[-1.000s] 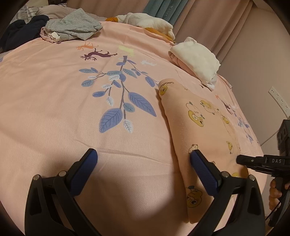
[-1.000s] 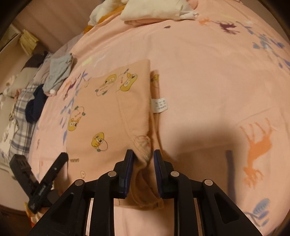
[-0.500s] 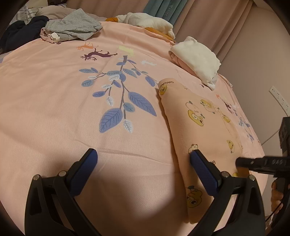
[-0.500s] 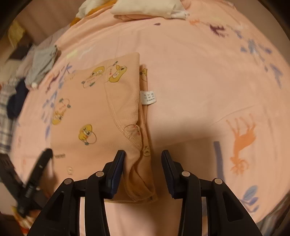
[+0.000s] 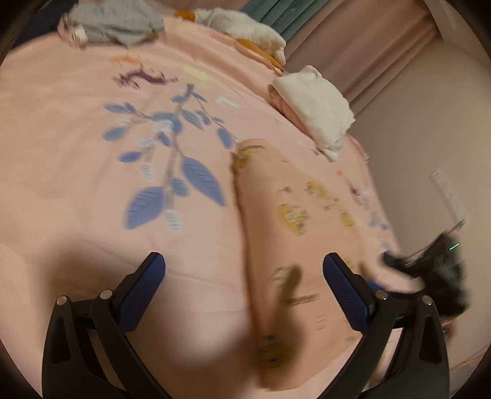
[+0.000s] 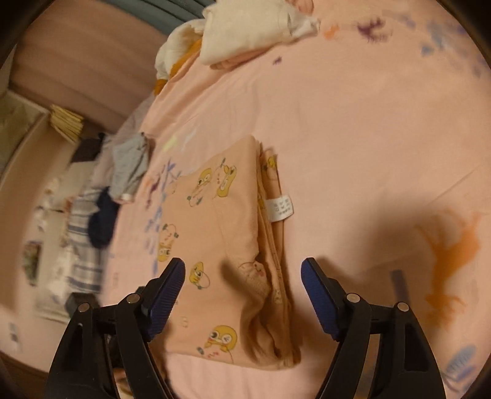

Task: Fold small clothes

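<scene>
A peach garment with yellow cartoon prints (image 6: 233,233) lies folded flat on the pink bedspread (image 6: 353,129), its white care label (image 6: 280,208) sticking out at the right edge. My right gripper (image 6: 242,276) hovers over the garment's near edge; its jaws are opening, and the pads do not press the cloth. In the left wrist view the same garment (image 5: 294,233) lies to the right, blurred. My left gripper (image 5: 244,270) stands open over the garment's left edge, holding nothing. The right gripper (image 5: 429,267) shows there as a dark blur at the far right.
Folded white clothes (image 5: 316,107) sit at the bed's far right edge, more white and orange cloth (image 5: 242,24) behind. A grey garment (image 5: 113,24) lies at the far left. Curtains (image 5: 353,40) and a wall (image 5: 429,138) border the bed. Striped and dark clothes (image 6: 92,227) lie beyond.
My right gripper went from shut on the garment's near edge to wide apart, letting the cloth go and drawing back a little. The left gripper stayed open and tilted slightly.
</scene>
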Motion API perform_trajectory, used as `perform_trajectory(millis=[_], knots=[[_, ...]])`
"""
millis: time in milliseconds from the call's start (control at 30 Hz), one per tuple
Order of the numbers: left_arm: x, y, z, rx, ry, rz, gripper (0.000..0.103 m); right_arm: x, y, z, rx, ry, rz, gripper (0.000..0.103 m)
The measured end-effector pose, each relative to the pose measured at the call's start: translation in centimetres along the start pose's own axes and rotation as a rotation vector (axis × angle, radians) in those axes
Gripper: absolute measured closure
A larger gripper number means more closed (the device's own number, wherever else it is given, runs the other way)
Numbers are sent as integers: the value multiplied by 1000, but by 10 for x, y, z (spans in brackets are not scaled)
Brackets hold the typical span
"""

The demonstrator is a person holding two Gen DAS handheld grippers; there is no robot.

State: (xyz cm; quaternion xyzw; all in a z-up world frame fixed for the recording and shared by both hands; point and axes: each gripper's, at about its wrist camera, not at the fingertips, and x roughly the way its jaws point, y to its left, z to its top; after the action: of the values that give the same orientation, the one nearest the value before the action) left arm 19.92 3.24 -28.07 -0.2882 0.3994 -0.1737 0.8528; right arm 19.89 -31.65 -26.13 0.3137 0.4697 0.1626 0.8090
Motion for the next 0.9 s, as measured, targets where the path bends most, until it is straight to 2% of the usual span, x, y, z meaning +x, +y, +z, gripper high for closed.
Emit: perform_trajectory(millis=[100, 167, 233, 333, 433, 500, 533, 567, 600, 633, 667, 700, 800, 900], knots=[[10, -9, 7, -48, 51, -124, 0, 9, -14, 1, 69, 17, 42, 25], [24, -19, 9, -57, 124, -178, 0, 9, -20, 0, 98, 12, 90, 25], [39, -26, 9, -55, 194, -177, 0, 7, -21, -2, 111, 0, 167, 25], [52, -34, 10, -56, 208, -147, 0, 17, -22, -3, 120, 17, 244, 25], [61, -38, 12, -47, 232, -148, 1, 22, -11, -3, 68, 35, 196, 25], [67, -39, 16, -59, 245, -155, 2, 26, -5, -3, 51, 40, 199, 25], [69, -39, 18, -62, 248, -161, 6, 29, -5, -2, 52, 33, 210, 25], [70, -39, 18, -55, 252, -159, 15, 31, -4, -2, 53, 22, 206, 26], [69, -38, 17, -54, 249, -146, 20, 32, -2, -2, 45, 9, 196, 29], [69, -35, 16, -59, 244, -124, 35, 31, 0, -3, 21, 2, 181, 33], [68, -31, 16, -66, 241, -89, 50, 33, 1, -2, -5, 4, 157, 47], [68, -27, 17, -78, 238, -72, 54, 35, -1, -2, -11, 8, 139, 57], [69, -18, 18, -122, 243, -104, 66, 37, -13, -1, 20, 10, 183, 66], [69, -12, 19, -154, 249, -142, 71, 36, -20, 0, 29, 9, 215, 70]])
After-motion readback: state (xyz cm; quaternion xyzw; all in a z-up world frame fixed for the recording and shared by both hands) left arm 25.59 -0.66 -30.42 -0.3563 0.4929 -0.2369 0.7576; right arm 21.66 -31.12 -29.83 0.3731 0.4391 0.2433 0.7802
